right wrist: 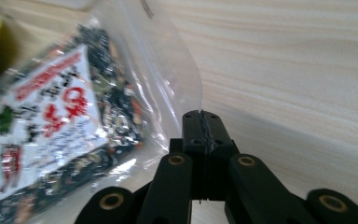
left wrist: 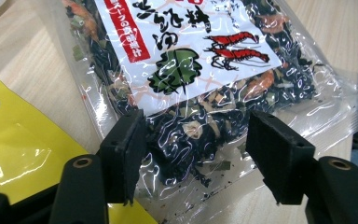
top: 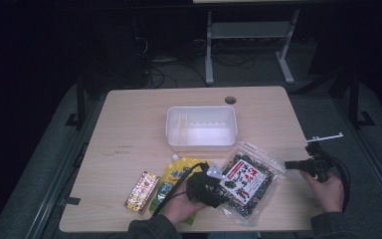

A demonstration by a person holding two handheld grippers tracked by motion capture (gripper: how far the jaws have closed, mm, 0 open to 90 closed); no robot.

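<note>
Worktop (top: 129, 114): light wood, four items on it.

Near left: small flat snack packet (top: 142, 191), dark with red and gold print, lying flat close to the near edge. Just right of it: yellow pouch (top: 175, 174), flat, its near end under the person's left hand (top: 181, 206). In the left gripper view the pouch's yellow corner with a punched hole sits left of the fingers.

Centre, farther back: white plastic tub (top: 201, 128), open top, apart from both grippers.

Left gripper (top: 218, 191): held low at the near-left part of the clear bag of dried seaweed mix (top: 248, 181). In the left gripper view its fingers (left wrist: 121, 154) stand apart on either side of the bag's dark lower part; the bag lies between them. Whether the pads press on the film cannot be told from this view; a gap shows along the inner face of the right one.

The bag lies flat on the worktop, right of centre and near, tilted, with the white label with red print facing up. Its left edge is just beside the yellow pouch.

Right gripper (top: 288, 164): level, pointing left at the bag's right edge. In the right gripper view its fingers (right wrist: 216, 135) are pressed together. The bag's clear film edge touches their left side; whether any film is pinched between them cannot be told.
</note>
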